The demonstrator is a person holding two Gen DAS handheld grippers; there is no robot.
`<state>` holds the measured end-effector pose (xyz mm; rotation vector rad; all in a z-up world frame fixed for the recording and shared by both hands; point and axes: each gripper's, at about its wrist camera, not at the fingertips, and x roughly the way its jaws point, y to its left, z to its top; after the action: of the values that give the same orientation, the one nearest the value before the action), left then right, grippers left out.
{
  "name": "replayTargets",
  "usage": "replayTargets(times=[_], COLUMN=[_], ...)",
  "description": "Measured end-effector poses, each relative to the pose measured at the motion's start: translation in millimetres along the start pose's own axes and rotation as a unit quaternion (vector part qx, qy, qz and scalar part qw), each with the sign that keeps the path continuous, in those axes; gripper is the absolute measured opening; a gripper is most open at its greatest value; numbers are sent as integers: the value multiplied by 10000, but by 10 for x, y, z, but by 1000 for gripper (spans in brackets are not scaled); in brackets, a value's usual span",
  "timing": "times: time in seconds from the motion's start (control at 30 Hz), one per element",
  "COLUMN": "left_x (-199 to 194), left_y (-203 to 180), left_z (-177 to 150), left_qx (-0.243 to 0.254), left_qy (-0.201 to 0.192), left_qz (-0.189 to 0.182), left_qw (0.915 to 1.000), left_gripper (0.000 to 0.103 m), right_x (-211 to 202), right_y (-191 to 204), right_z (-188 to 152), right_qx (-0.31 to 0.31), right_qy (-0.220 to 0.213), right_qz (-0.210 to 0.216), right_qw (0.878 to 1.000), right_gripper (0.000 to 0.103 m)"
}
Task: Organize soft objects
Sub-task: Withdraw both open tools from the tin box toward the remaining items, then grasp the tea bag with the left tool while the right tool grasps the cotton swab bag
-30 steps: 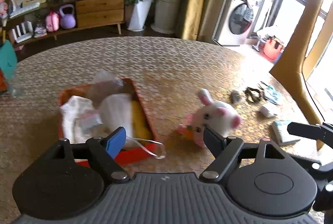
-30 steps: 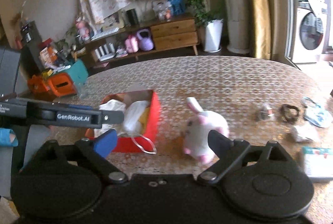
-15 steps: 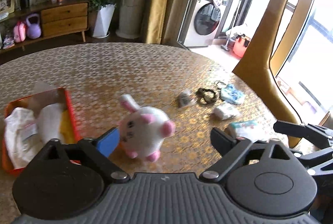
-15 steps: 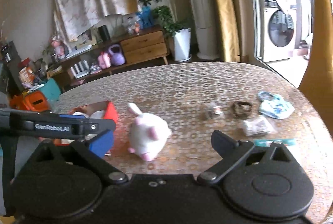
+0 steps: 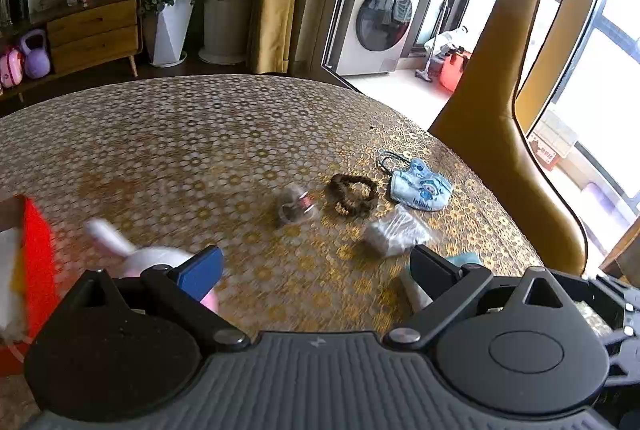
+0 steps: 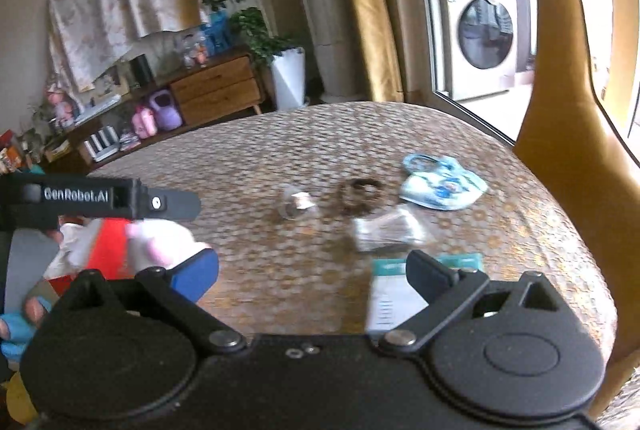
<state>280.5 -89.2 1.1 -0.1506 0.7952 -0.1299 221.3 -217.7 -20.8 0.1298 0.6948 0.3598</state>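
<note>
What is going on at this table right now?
A person holds two tongs over a round table, sorting soft things. Both the left tongs and the right tongs are open and empty. A plush rabbit lies beside the red box; a scrunchie and a face mask remain loose.

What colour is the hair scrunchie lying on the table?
Dark brown scrunchie, clearest in the left wrist view.

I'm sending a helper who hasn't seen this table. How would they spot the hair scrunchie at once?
Start at the round gold-patterned table and go to the cluster of small items on its window side. The scrunchie lies between a clear crumpled wrapper and a blue cartoon face mask. It is the only dark brown ruffled ring there.
</note>
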Motion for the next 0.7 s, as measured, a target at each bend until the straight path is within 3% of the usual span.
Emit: replayTargets(times=[0.13, 0.3, 0.7], left_x=[334, 740, 1480], left_y=[-206, -232, -167], left_z=[122, 243, 338], left_qx=[151, -58, -334], left_qy=[21, 73, 296], left_qz=[251, 407, 877], left_qw=[9996, 9991, 9951], left_gripper=[100, 100, 100], right_x=[149, 374, 1077], right_y=[-270, -456, -565], right_z=[-14, -25, 172], right_qx=[16, -87, -472], right_qy=[85, 239, 561], right_qz=[-106, -16, 74], right_qw=[9999, 9997, 9973], right_gripper=[100, 100, 100])
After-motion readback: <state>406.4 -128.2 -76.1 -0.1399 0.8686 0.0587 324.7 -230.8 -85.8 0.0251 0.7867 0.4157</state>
